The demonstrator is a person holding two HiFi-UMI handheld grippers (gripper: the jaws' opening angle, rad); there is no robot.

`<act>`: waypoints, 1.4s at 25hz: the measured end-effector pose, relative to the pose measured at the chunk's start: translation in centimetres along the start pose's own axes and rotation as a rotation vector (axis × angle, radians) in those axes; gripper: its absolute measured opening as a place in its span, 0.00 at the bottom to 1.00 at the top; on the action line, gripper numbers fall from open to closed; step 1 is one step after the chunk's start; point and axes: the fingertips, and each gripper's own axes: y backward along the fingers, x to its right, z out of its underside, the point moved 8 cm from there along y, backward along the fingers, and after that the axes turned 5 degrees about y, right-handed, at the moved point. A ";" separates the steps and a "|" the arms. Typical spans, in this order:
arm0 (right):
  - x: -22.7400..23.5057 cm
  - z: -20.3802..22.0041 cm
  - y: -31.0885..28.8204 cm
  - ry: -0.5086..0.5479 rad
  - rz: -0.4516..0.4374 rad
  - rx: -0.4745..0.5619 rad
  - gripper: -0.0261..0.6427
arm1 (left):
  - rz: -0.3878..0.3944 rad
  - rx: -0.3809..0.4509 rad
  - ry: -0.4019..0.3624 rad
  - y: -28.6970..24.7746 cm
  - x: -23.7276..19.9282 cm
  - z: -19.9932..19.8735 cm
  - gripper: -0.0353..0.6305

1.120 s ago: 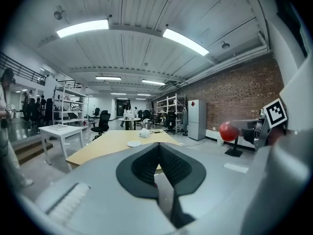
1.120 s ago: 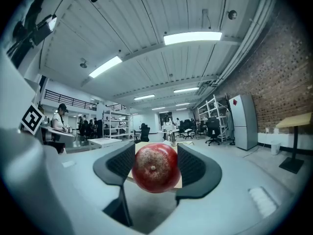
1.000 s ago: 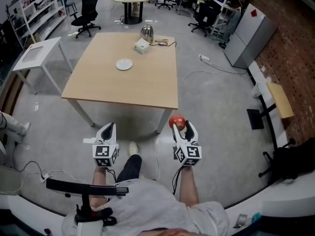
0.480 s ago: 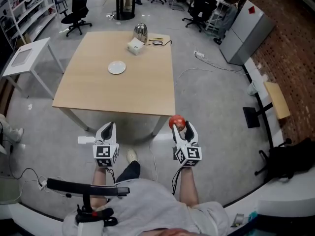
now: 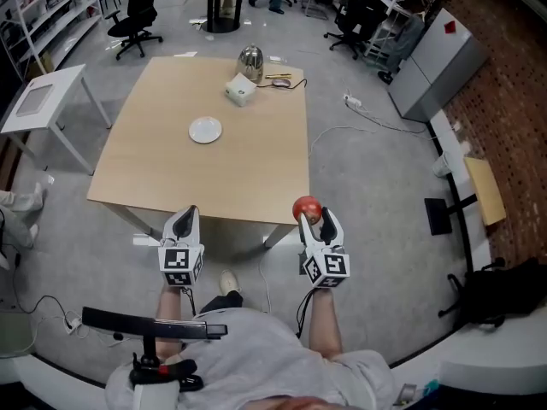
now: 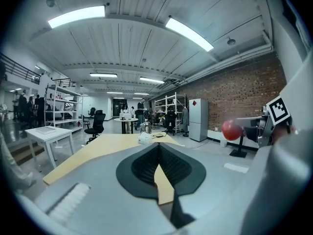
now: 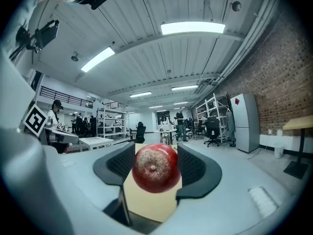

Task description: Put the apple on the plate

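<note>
Pinching round red apple (image 5: 307, 208) in right claw (image 5: 313, 217); left claw (image 5: 189, 215) pressed together, empty.
At near edge of light wooden counter (image 5: 256, 169); small white round plate (image 5: 205, 130) mid-counter, well apart.

Apple (image 7: 155, 168) red, pale speckles. Plate (image 5: 205, 130) white, on tan wood table (image 5: 256, 178). Left gripper (image 5: 189, 217), right gripper (image 5: 315, 218): pale grey, black ribbed pads (image 7: 120, 163), black-and-white square markers (image 5: 178, 260). Beyond table: black chairs (image 5: 137, 7). Right of table: grey floor (image 5: 367, 186), red-brown brick wall (image 5: 513, 101).

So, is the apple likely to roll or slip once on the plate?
The apple looks round and smooth, so it may roll on the flat-looking plate. It seems firm: the right gripper pinches it without denting. Its glossy skin could slip in a loose grip.
</note>
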 end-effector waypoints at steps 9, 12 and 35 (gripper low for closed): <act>0.2 -0.5 -5.8 -0.003 -0.003 0.006 0.45 | -0.012 -0.004 -0.002 -4.7 -3.3 -1.1 0.08; 0.1 -0.1 -7.5 -0.007 -0.006 0.002 0.45 | -0.015 -0.005 0.004 -6.0 -4.4 -0.9 0.08; -2.4 0.7 -23.2 0.006 -0.288 -0.065 0.45 | -0.285 -0.014 0.104 -8.6 -11.5 -0.2 0.08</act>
